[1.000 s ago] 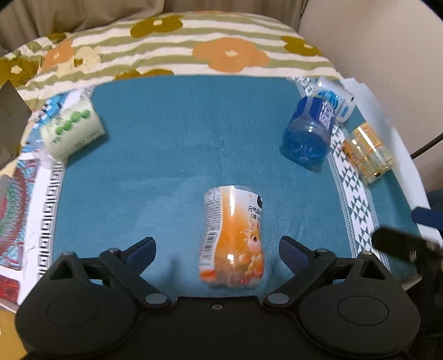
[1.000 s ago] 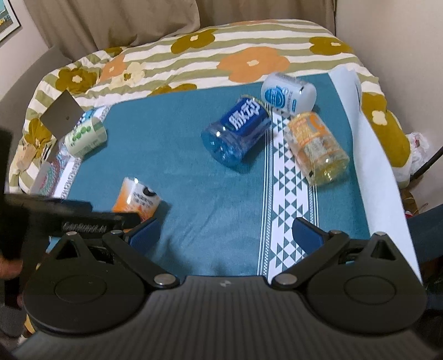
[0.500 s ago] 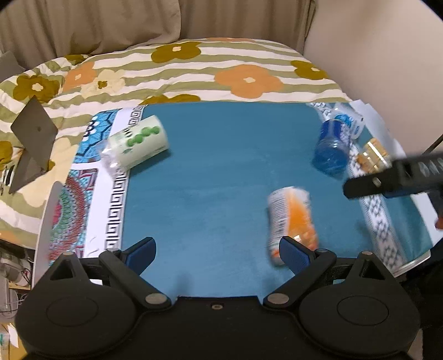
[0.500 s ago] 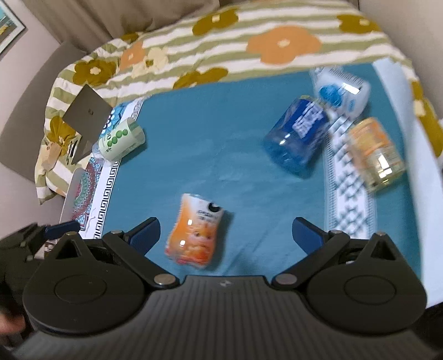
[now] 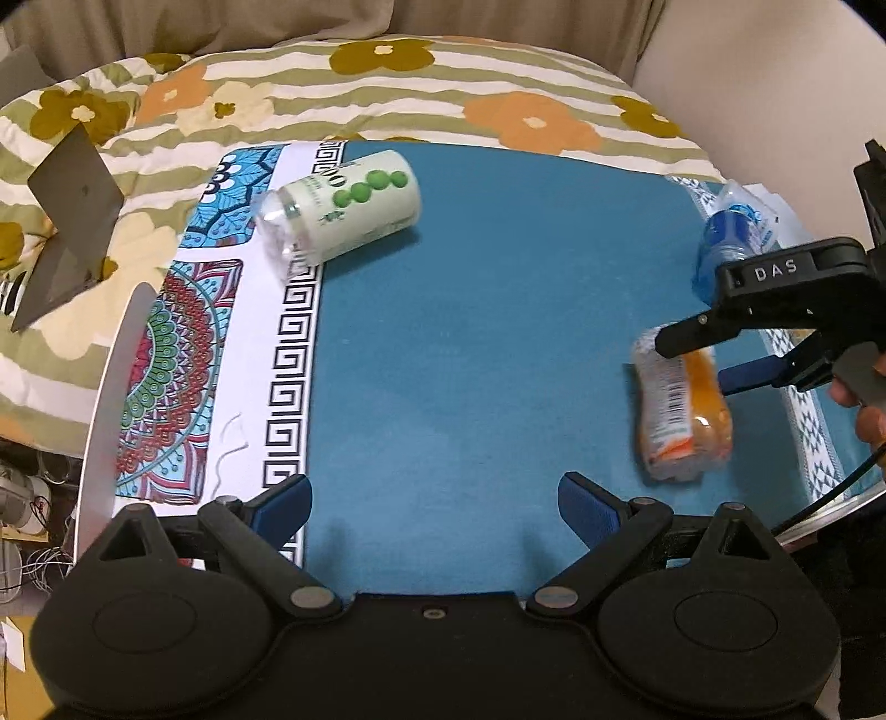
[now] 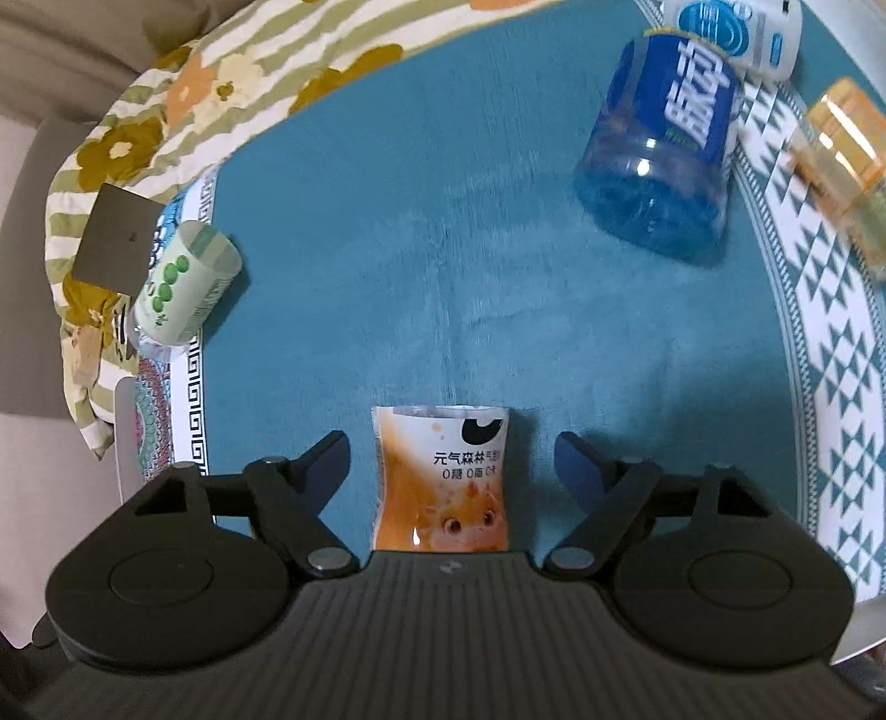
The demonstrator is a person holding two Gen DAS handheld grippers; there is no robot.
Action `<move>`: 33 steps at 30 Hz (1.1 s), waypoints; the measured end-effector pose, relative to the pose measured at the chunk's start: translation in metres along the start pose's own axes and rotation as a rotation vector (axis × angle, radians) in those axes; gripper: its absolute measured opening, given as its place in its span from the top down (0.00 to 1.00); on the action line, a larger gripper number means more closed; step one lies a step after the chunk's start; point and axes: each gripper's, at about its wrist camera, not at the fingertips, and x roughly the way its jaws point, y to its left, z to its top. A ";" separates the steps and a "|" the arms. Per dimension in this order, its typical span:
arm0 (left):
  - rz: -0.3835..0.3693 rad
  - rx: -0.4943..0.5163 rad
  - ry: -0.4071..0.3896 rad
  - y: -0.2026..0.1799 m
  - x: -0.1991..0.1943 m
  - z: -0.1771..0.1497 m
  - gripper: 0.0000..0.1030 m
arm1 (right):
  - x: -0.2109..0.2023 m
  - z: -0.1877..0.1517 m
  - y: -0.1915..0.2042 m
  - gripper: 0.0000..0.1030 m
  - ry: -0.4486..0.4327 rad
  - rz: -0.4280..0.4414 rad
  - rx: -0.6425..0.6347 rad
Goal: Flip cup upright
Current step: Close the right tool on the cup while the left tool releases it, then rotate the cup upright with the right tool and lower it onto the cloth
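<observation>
An orange cup [image 6: 443,476] with a cartoon label lies on its side on the teal mat [image 6: 443,266]. My right gripper [image 6: 451,462] is open, with its jaws on either side of the cup and not touching it. In the left wrist view the same orange cup [image 5: 678,410] lies at the right, with the right gripper [image 5: 692,360] over it. My left gripper [image 5: 434,501] is open and empty above bare mat, well left of the cup.
A green-dotted white cup [image 5: 338,205] lies on its side at the mat's left border. A blue cup [image 6: 664,149], a white-blue cup [image 6: 736,30] and a clear amber cup [image 6: 847,166] lie at the right. A grey card [image 5: 72,221] rests on the floral bedding.
My right gripper has swung in over the orange cup, which now sits between its open jaws. My left gripper has drawn back to the left, away from the cup.
</observation>
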 end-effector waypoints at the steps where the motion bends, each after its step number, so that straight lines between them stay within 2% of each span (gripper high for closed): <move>1: -0.003 -0.003 0.002 0.003 0.001 0.000 0.05 | 0.002 -0.001 0.000 0.11 0.001 -0.002 0.004; 8: -0.019 -0.009 0.013 0.011 0.004 0.000 0.05 | 0.013 0.001 -0.002 0.32 0.022 0.020 0.043; 21: -0.034 -0.011 0.014 0.012 0.002 0.001 0.05 | 0.005 -0.003 0.004 0.35 -0.014 0.024 0.023; 24: -0.041 -0.004 0.008 0.011 0.000 0.003 0.05 | -0.012 -0.007 0.009 0.35 -0.084 0.041 0.021; 27: -0.054 0.004 0.011 0.011 0.000 0.005 0.05 | -0.030 -0.016 0.021 0.35 -0.222 0.031 -0.006; 31: -0.061 0.041 0.025 0.011 0.004 0.008 0.05 | -0.036 -0.038 0.046 0.35 -0.429 -0.048 -0.104; 33: -0.057 0.067 0.030 0.012 0.008 0.009 0.05 | -0.032 -0.049 0.058 0.35 -0.498 -0.108 -0.163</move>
